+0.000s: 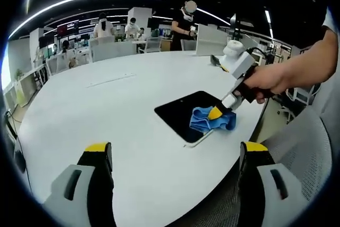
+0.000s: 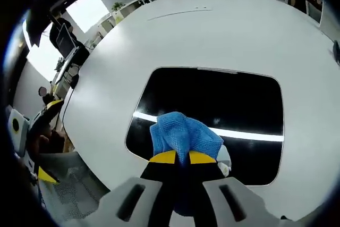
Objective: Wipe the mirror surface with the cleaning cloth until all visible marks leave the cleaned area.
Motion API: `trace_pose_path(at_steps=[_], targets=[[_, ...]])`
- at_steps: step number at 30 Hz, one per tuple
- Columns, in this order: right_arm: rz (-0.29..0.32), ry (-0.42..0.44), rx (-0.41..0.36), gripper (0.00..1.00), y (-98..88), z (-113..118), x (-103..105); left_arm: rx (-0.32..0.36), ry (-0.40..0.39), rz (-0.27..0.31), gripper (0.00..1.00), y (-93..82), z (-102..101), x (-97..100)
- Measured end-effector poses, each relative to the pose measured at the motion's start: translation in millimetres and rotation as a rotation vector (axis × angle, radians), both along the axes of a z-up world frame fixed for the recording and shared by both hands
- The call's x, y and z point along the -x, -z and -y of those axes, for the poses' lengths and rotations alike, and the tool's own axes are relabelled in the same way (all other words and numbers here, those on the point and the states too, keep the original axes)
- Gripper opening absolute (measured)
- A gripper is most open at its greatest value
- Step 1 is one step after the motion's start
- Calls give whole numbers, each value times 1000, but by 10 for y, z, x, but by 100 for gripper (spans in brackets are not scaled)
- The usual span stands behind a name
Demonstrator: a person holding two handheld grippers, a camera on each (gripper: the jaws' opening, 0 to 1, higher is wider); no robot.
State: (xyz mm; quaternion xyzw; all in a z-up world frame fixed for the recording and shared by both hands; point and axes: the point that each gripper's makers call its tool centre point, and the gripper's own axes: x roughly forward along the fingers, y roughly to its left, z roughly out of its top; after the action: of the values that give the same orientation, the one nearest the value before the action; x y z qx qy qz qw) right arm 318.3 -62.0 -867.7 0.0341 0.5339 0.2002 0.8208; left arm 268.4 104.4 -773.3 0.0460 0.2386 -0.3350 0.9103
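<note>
Right gripper view: cloth (image 2: 183,134) atop mirror (image 2: 239,104).

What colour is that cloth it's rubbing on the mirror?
Blue. The cloth shows best in the right gripper view, pinched against the mirror.

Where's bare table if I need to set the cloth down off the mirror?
The white table is bare on the broad stretch beyond the mirror. The crowded spot is the mirror's near edge, where the right gripper presses the blue cloth.
</note>
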Motion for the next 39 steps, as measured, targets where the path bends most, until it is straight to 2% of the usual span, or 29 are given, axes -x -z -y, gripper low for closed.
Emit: trace_pose_path(at_steps=[11, 13, 39], targets=[[23, -10, 27, 0, 3, -14, -194, 5, 6, 5, 99, -12, 8, -9], [46, -20, 42, 1, 2, -10, -240, 8, 10, 3, 99, -6, 15, -4], [66, -31, 100, 1, -20, -18, -675, 38, 8, 1, 99, -35, 10, -9]])
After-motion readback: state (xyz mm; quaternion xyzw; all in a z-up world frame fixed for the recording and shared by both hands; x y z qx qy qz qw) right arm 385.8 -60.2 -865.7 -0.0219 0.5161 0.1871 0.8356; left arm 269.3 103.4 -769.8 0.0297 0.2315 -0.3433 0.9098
